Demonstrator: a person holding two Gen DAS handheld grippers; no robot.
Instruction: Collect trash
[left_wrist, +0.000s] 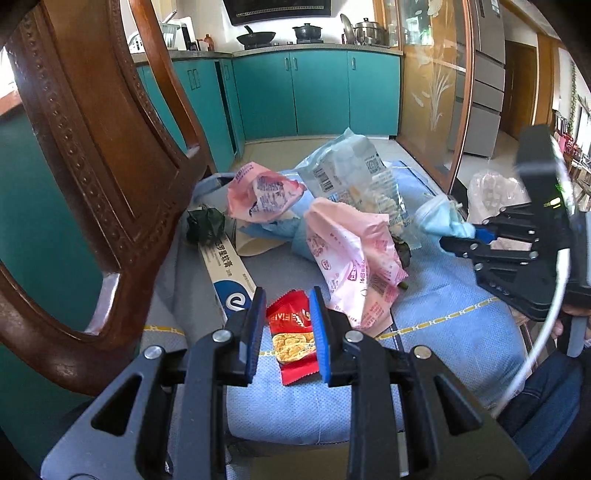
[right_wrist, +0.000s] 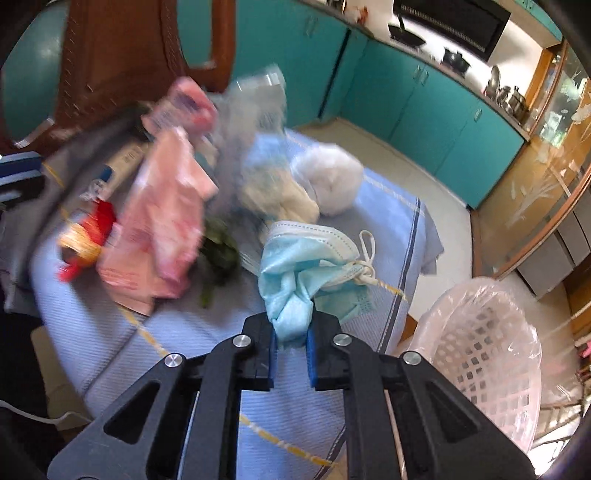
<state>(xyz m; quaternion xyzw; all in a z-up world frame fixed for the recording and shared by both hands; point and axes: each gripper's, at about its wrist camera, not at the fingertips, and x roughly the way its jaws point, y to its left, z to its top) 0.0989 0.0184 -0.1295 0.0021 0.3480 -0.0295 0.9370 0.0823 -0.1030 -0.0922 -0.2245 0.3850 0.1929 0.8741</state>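
- In the left wrist view, the left gripper (left_wrist: 288, 332) sat nearest the lens, its blue-padded fingers spread on either side of a red snack wrapper (left_wrist: 293, 338) without pressing it.
- The wrapper lay flat on the blue cloth (left_wrist: 443, 306), just beside a long white box (left_wrist: 231, 275) to its left.
- Beyond it lay two crumpled pink bags (left_wrist: 351, 254), a clear printed bag (left_wrist: 343, 166) and a dark green wad (left_wrist: 205, 223), all bunched near the wooden chair back (left_wrist: 99, 147).
- At the right edge, the right gripper (left_wrist: 469, 234) pinched a light blue face mask (left_wrist: 445, 219) above the cloth.
- In the right wrist view, the right gripper (right_wrist: 290, 341) had its fingers pressed onto the bunched lower end of the face mask (right_wrist: 303, 266), whose white ear loop (right_wrist: 367, 258) hung to the right.
- A white lattice basket (right_wrist: 480, 343) lined with clear plastic stood to the lower right, beside the cloth's edge.
- The pink bags (right_wrist: 162, 218) and red snack wrapper (right_wrist: 86, 236) appeared blurred on the left; a white plastic ball (right_wrist: 328, 177) rested further back.
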